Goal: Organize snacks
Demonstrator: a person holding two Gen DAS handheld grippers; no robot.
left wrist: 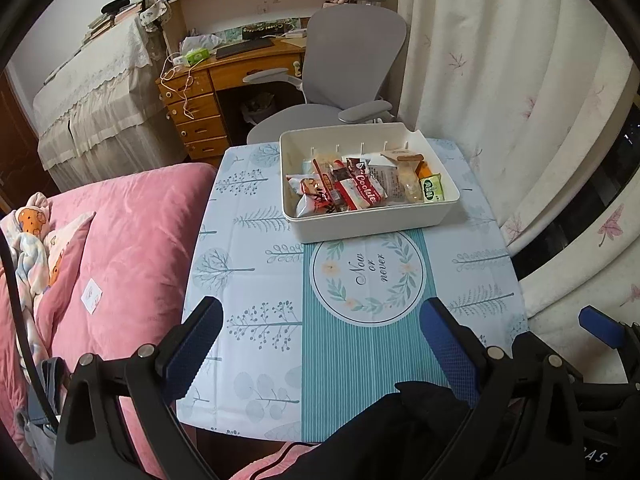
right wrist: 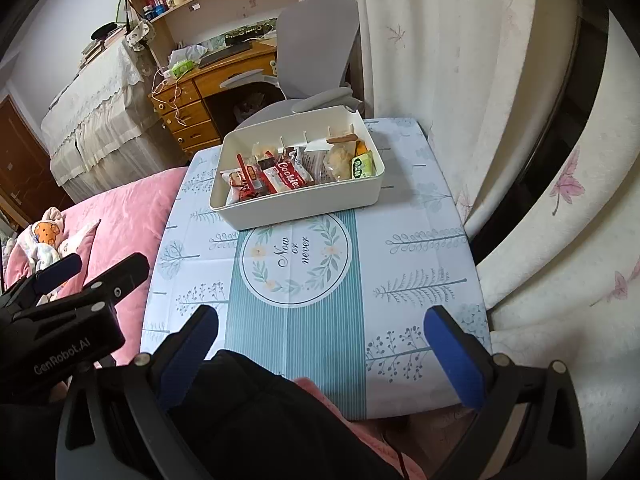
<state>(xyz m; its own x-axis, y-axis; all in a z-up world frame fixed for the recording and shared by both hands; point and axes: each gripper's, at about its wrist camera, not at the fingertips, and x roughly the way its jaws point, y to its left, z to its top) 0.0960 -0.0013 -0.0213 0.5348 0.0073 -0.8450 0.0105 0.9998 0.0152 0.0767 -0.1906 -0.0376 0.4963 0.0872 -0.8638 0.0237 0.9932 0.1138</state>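
Pink bed (left wrist: 132, 240) at left, touching the table (left wrist: 248, 272) edge. Left hand-held gripper (left wrist: 320, 344): fingers apart, nothing between them, low over the table's near edge. White bin (left wrist: 360, 220) sits at the far end of the table, just past the round "Now or never" print; snacks (left wrist: 360, 188) piled inside, red Cookies pack (right wrist: 288, 170) in the middle, green pack (right wrist: 362, 166) at the right end. Right hand-held gripper (right wrist: 320, 344): fingers apart, empty, also at the near edge. Curtain (right wrist: 460, 80) at right.
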